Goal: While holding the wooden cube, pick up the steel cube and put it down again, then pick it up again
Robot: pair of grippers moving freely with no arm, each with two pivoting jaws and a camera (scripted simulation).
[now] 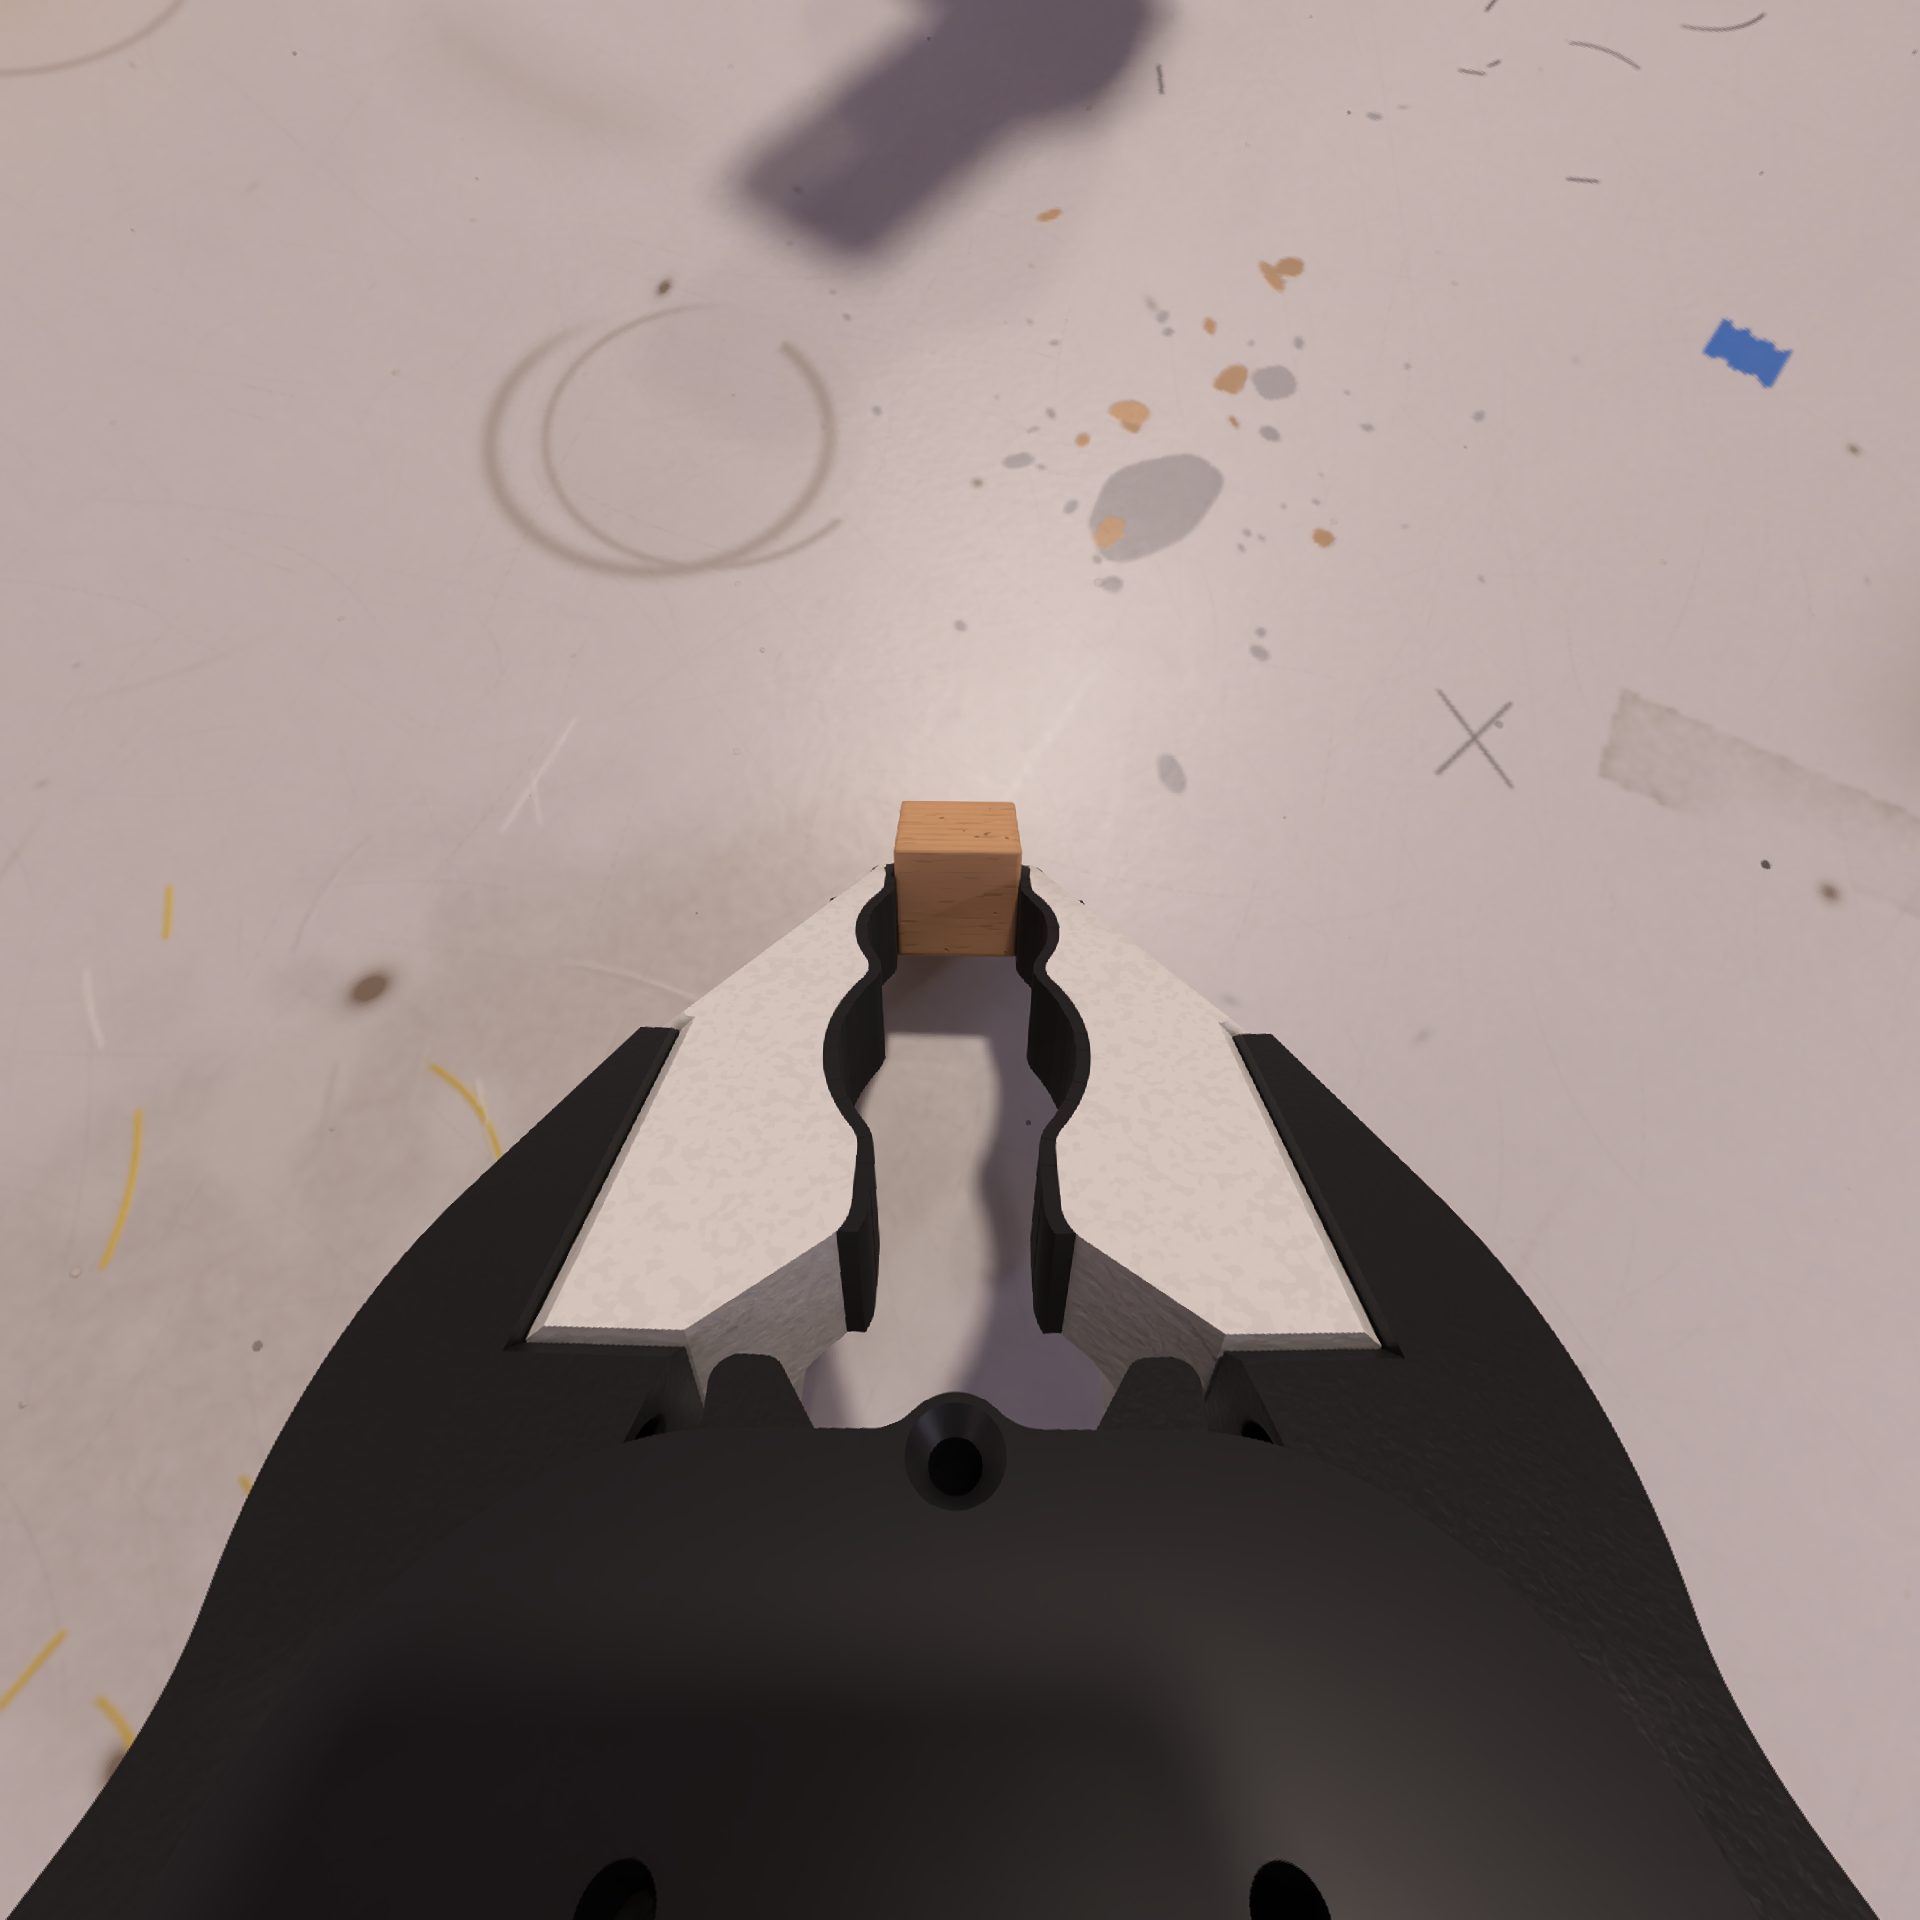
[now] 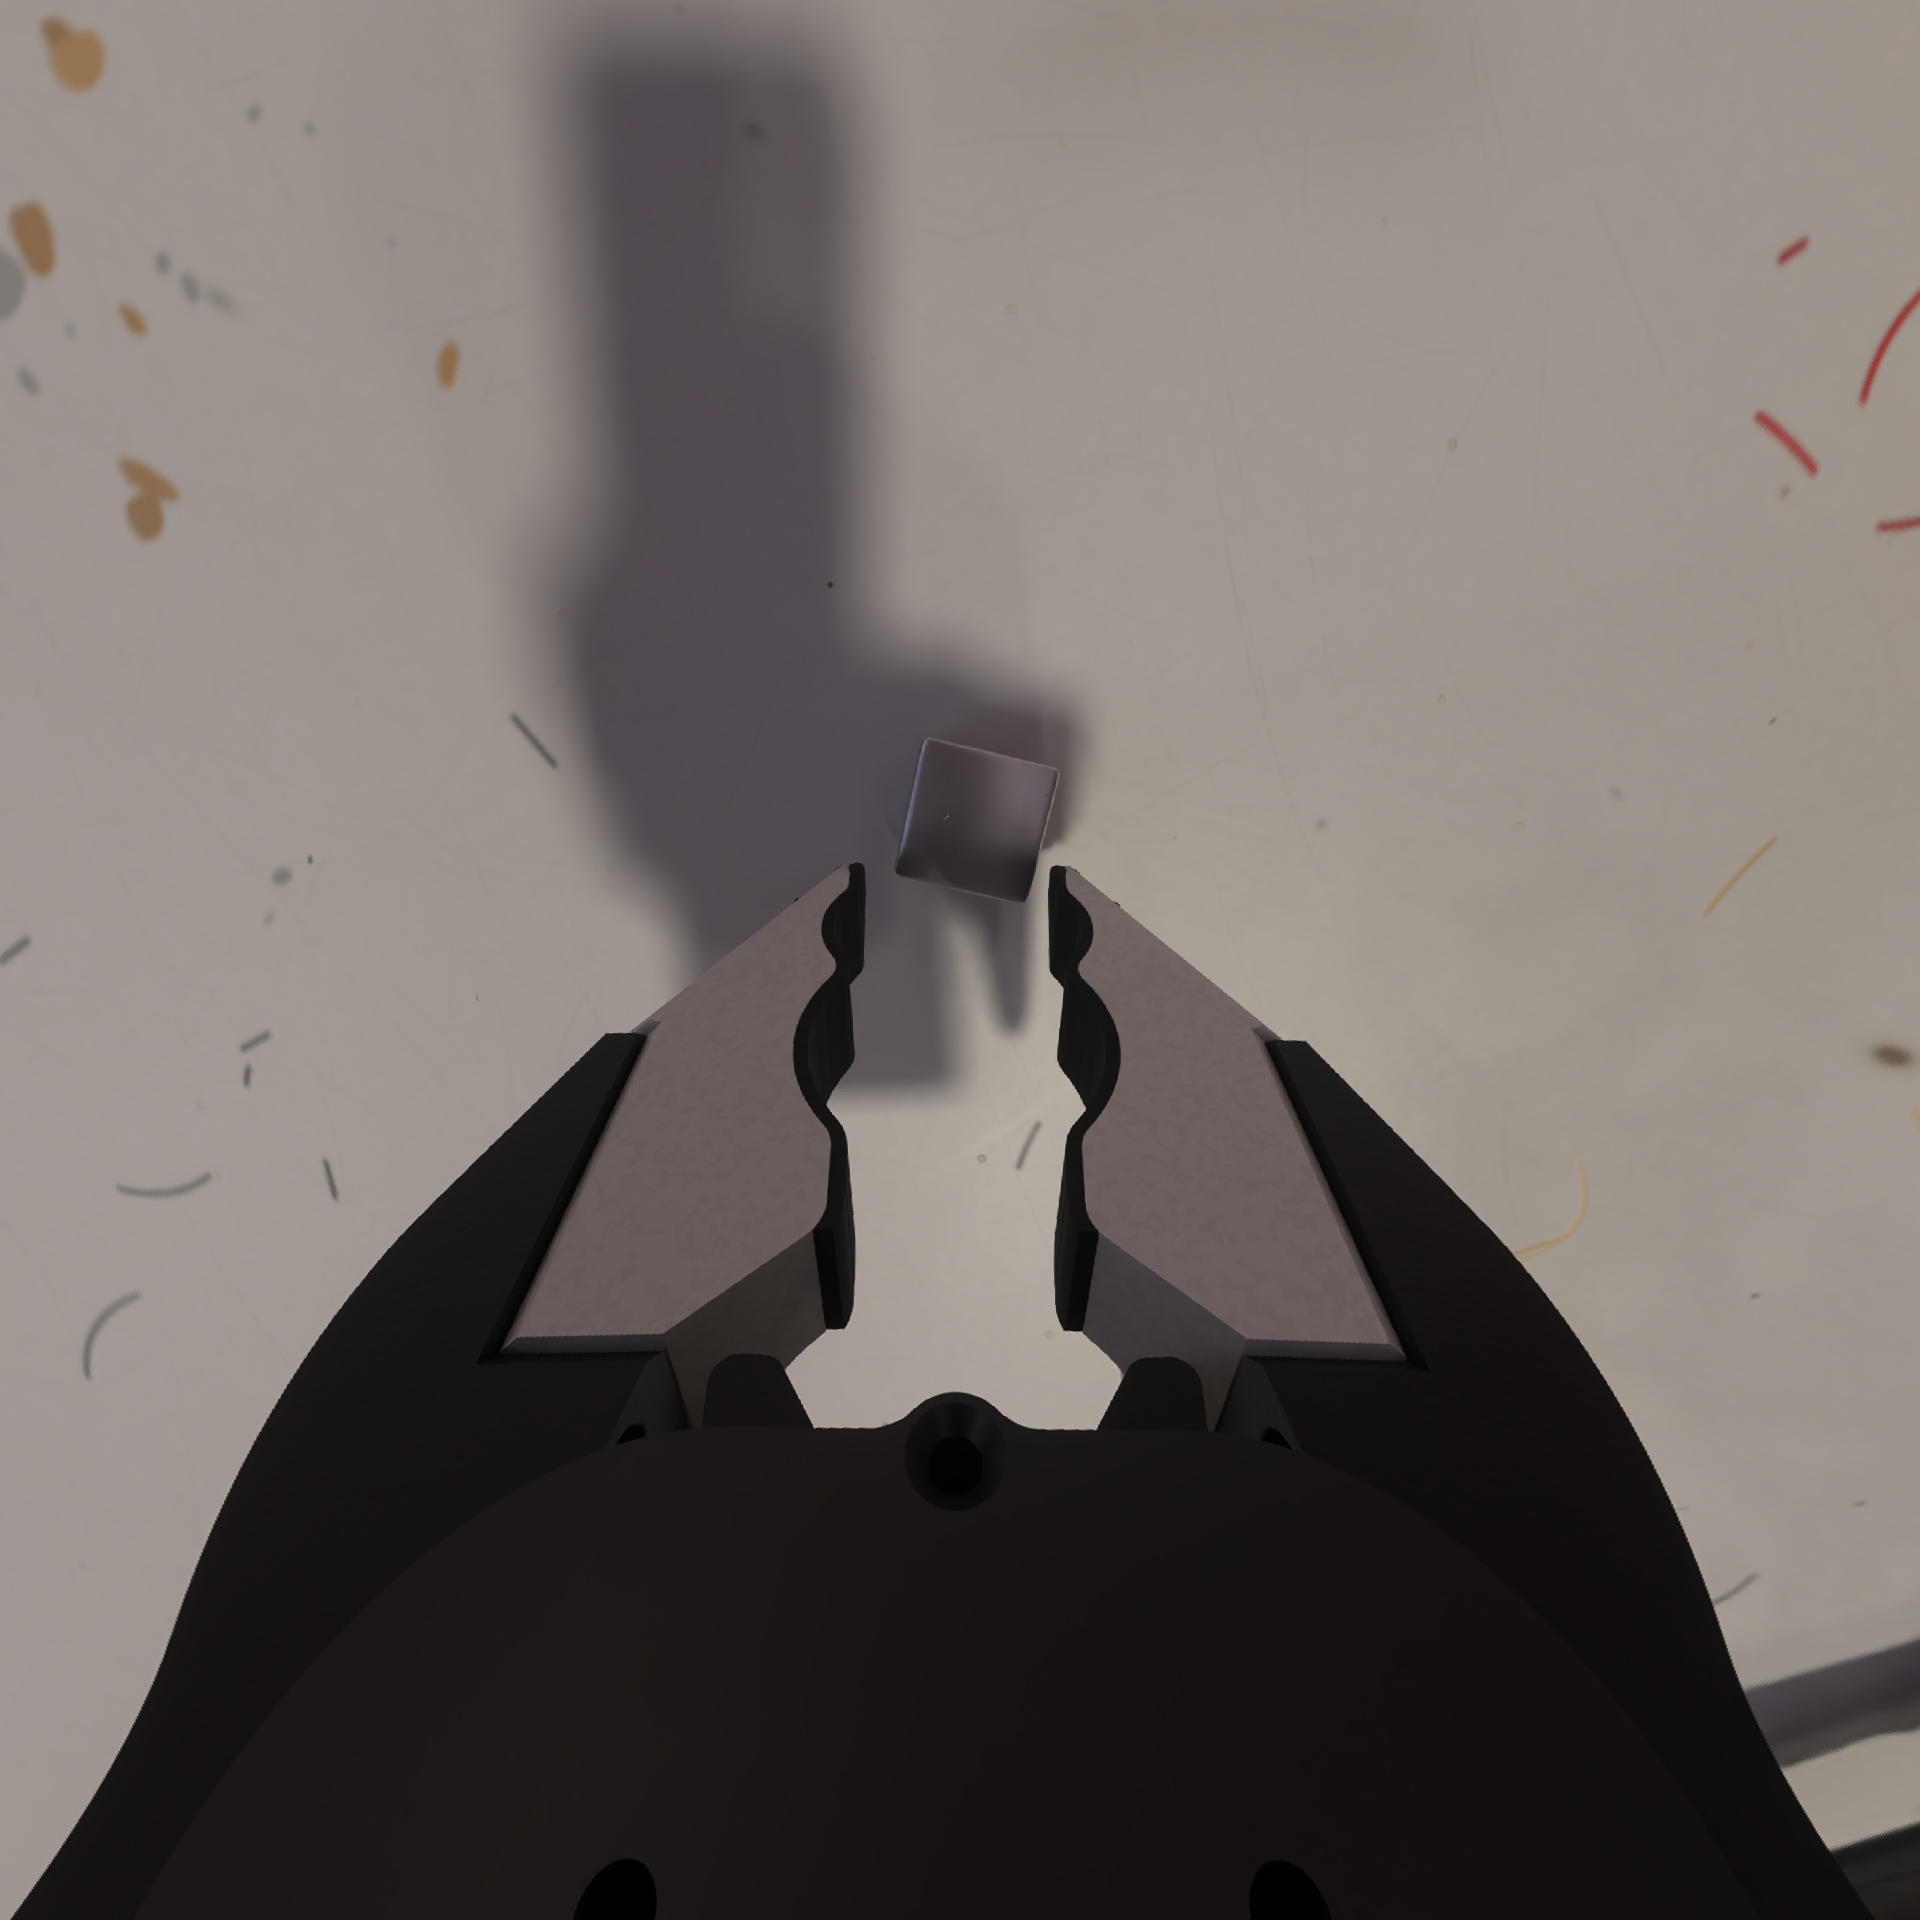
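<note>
In the left wrist view my left gripper (image 1: 956, 904) is shut on the wooden cube (image 1: 956, 875), a small light-brown block pinched between the fingertips and held above the table. In the right wrist view the steel cube (image 2: 977, 819), a small grey metal block turned a little askew, lies on the table in the gripper's shadow, just beyond the fingertips. My right gripper (image 2: 956, 878) is open and empty above it, its tips apart from the cube. The steel cube does not show in the left wrist view.
The pale tabletop (image 1: 416, 727) bears stains, ring marks (image 1: 665, 436), orange and grey paint spots (image 1: 1153, 504), a blue tape scrap (image 1: 1749, 353), a pencilled cross (image 1: 1473, 740) and red scribbles (image 2: 1787, 442). A dark edge shows at the bottom right of the right wrist view (image 2: 1829, 1860).
</note>
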